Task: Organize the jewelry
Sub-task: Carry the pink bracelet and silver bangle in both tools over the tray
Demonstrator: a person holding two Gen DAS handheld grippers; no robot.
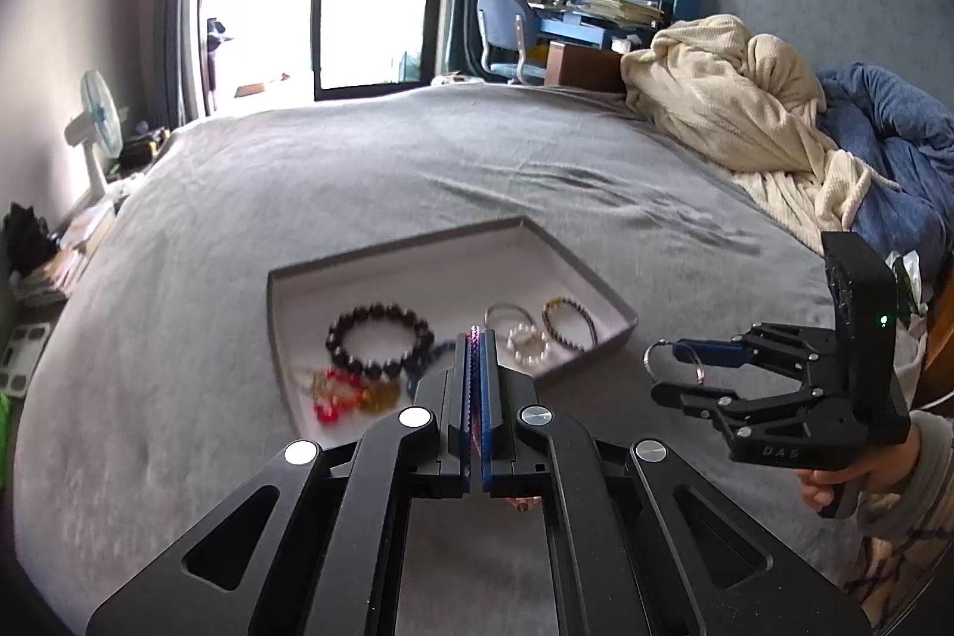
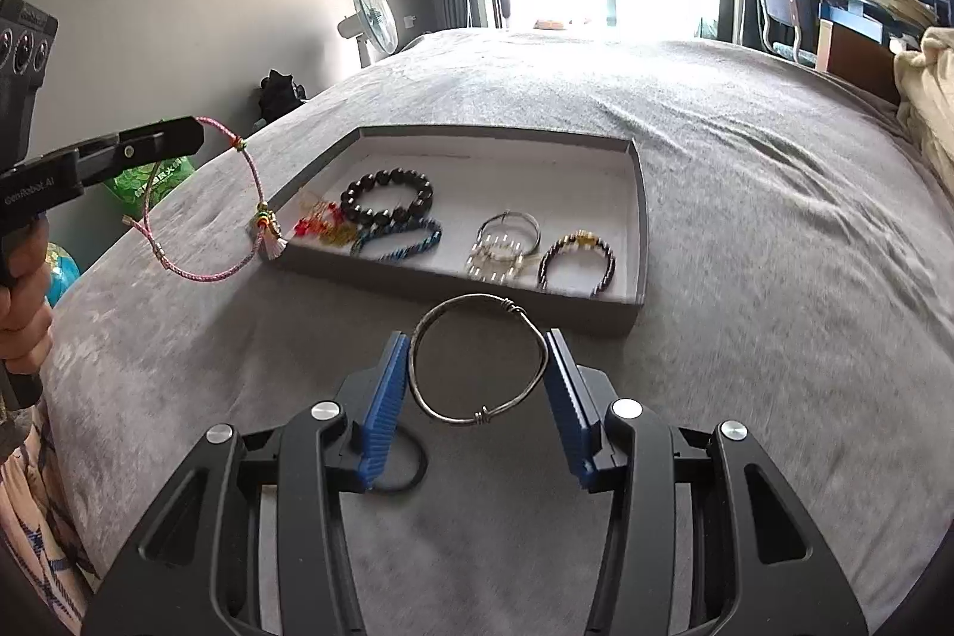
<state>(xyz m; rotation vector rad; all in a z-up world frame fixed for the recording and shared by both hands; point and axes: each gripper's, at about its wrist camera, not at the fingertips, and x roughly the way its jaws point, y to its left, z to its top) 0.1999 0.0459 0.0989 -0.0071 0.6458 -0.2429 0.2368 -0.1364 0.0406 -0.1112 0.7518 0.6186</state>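
We carry both pieces toward the tray point(image 2: 638, 195) at twelve o'clock: left gripper point(image 1: 475, 338) pinched tight on the cord bracelet point(image 2: 250, 195), right gripper point(image 2: 477, 362) squeezing the bangle point(image 2: 453, 418); lower them gently into bare spots.

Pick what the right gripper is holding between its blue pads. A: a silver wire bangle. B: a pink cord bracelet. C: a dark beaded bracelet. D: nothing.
A: the right gripper has its blue pads pressed on either side of the silver wire bangle, while the pink cord bracelet hangs from the left gripper.
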